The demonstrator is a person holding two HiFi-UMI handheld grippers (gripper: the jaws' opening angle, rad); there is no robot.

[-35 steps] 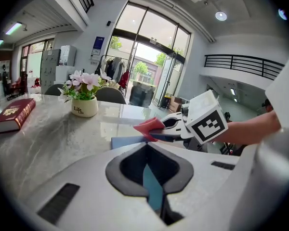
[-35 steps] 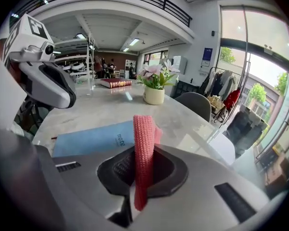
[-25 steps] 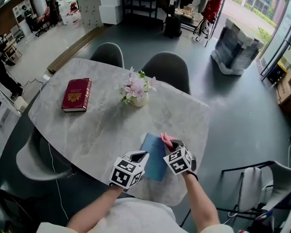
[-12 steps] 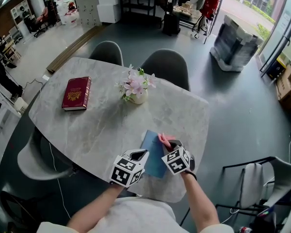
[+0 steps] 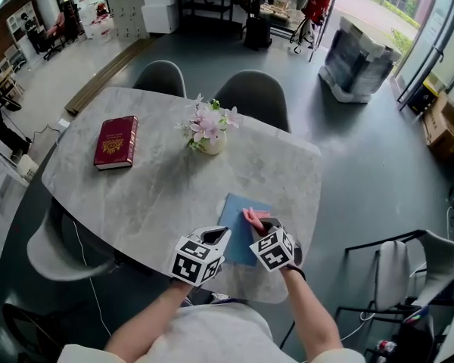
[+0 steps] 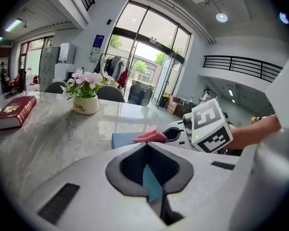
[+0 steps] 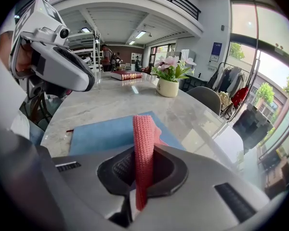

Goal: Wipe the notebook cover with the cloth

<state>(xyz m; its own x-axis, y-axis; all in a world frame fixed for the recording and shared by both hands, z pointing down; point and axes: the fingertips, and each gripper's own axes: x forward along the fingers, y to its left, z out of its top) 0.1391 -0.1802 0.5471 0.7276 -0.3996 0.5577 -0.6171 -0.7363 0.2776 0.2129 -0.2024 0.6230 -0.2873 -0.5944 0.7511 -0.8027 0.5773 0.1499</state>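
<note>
The right gripper [image 5: 262,224] pinches the pink cloth [image 7: 143,146] on the blue notebook [image 5: 238,212] near the table's [image 5: 151,195] near edge. The left gripper [image 5: 217,237] nips the notebook's side (its near end is hidden).

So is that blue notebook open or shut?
Shut. The notebook lies flat on the table with only its plain blue cover showing, no pages.

Both forearms enter from the lower edge of the head view. The left forearm [image 5: 147,320] angles inward and the right forearm [image 5: 306,308] runs nearly straight. The 2 units sit side by side, just apart.

- Left hand-held gripper [image 5: 214,238]: jaws closed on a thin edge of the notebook [image 5: 240,209].
- Right hand-held gripper [image 5: 260,223]: jaws closed on the cloth [image 5: 251,216], which stands up between them.
</note>
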